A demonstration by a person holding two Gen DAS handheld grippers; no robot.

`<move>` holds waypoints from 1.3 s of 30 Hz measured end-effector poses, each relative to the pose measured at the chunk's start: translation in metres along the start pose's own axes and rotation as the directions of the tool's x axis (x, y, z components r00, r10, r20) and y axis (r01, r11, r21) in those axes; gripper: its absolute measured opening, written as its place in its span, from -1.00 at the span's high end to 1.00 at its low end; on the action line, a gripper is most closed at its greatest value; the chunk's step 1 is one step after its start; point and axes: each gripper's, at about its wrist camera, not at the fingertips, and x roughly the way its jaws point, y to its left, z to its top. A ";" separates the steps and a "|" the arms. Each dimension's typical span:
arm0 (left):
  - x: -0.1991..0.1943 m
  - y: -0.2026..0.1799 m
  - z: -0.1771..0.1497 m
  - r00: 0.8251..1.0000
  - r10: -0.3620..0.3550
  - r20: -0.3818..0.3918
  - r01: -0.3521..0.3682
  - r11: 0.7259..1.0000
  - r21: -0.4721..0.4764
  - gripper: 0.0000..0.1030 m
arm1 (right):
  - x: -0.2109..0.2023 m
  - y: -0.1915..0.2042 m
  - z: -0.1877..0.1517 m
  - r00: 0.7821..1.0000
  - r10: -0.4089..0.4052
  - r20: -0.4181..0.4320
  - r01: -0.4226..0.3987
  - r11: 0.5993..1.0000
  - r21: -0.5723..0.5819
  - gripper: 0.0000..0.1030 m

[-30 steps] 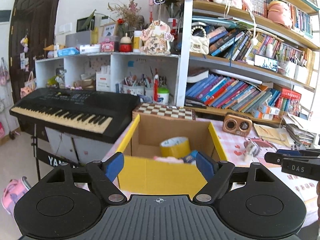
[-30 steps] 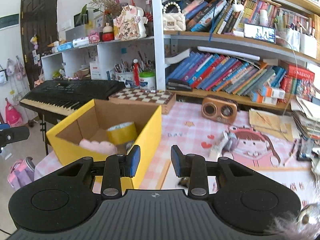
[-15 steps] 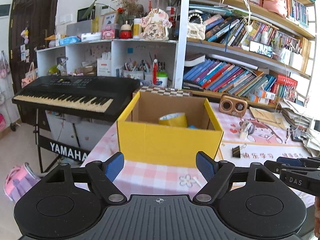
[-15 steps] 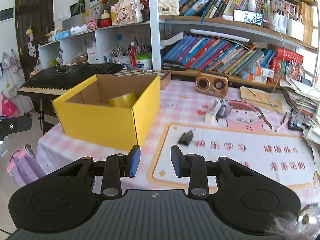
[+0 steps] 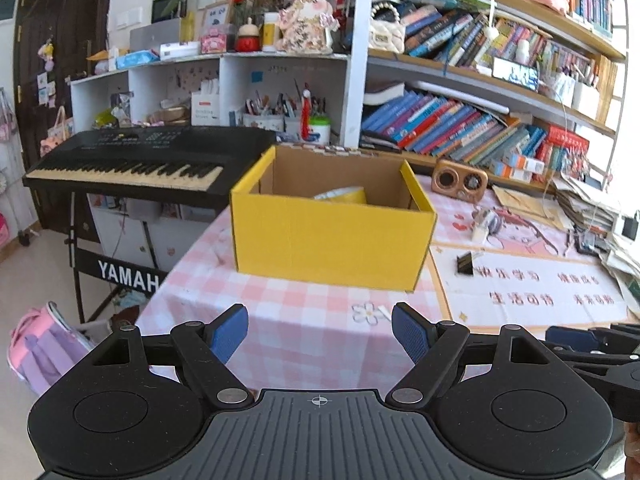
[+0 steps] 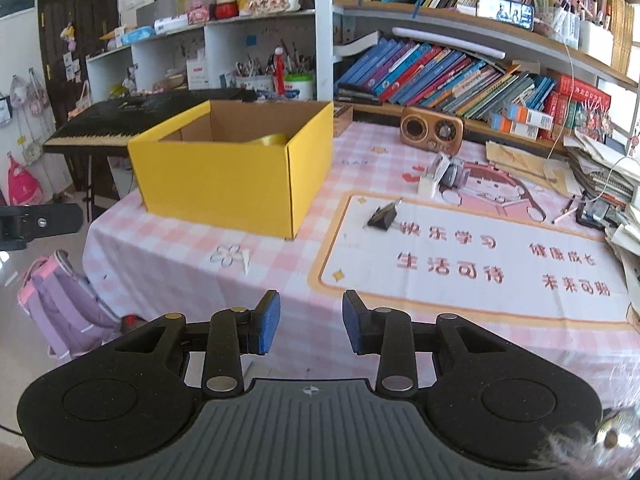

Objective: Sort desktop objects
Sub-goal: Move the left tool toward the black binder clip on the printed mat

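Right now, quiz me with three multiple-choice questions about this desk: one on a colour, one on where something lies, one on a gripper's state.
1. What colour is the tape roll inside the open yellow cardboard box?
A) blue B) yellow C) white
2. Where does the black metal binder clip lie?
A) on the white printed desk mat B) inside the box C) on the black piano keyboard
3. How is the left gripper?
A) shut on the clip B) shut on the tape C) open, empty

Answers: 1 B, its yellow rim shows above the box wall. 2 A, it rests on the mat, right of the box. 3 C, its jaws stand wide apart with nothing between.
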 end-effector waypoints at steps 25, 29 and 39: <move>0.015 -0.041 -0.018 0.989 -0.110 -0.094 0.118 0.990 0.075 -0.67 | -0.012 -0.021 -0.021 0.993 -0.094 -0.068 0.097 0.995 0.031 -0.01; 0.019 -0.049 -0.017 0.985 -0.134 -0.105 0.143 0.986 0.086 -0.68 | -0.014 -0.028 -0.024 0.990 -0.116 -0.079 0.120 0.992 0.046 -0.07; 0.032 -0.074 -0.014 0.974 -0.189 -0.128 0.203 0.973 0.111 -0.68 | -0.017 -0.048 -0.028 0.981 -0.166 -0.096 0.174 0.982 0.076 -0.16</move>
